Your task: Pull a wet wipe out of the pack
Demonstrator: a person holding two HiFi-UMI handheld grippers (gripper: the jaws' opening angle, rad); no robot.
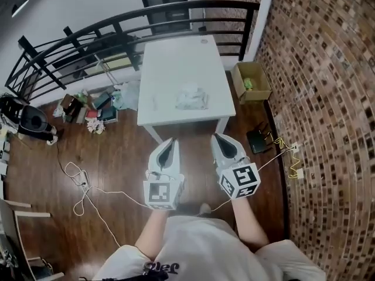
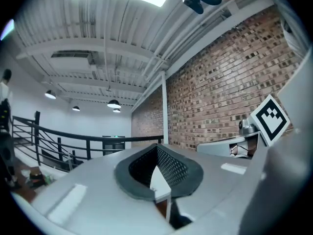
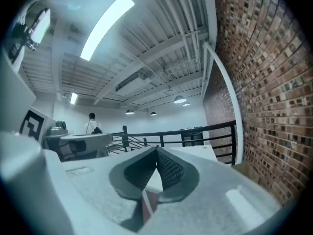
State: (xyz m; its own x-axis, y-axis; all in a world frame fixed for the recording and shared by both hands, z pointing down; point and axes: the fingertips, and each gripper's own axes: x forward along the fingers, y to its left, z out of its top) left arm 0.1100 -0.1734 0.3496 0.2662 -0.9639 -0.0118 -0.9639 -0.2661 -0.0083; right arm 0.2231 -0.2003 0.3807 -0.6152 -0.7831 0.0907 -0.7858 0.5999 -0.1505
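Observation:
The wet wipe pack point(image 1: 191, 96), pale and crumpled, lies on the white table point(image 1: 176, 63), right of its middle. Both grippers hang over the wooden floor just short of the table's near edge, pointing at it, well apart from the pack. The left gripper point(image 1: 170, 143) has its jaws meeting at the tips with nothing between them, and the left gripper view shows the same for the left gripper point(image 2: 157, 148). The right gripper point(image 1: 220, 138) is shut and empty too, its pads touching in the right gripper view point(image 3: 156, 151).
A black railing point(image 1: 117, 25) curves behind the table. A brick wall point(image 1: 328, 98) runs along the right, with a cardboard box point(image 1: 252, 81) and a black device point(image 1: 258, 139) at its foot. Clutter point(image 1: 94, 107) and cables point(image 1: 82, 186) lie on the floor at left.

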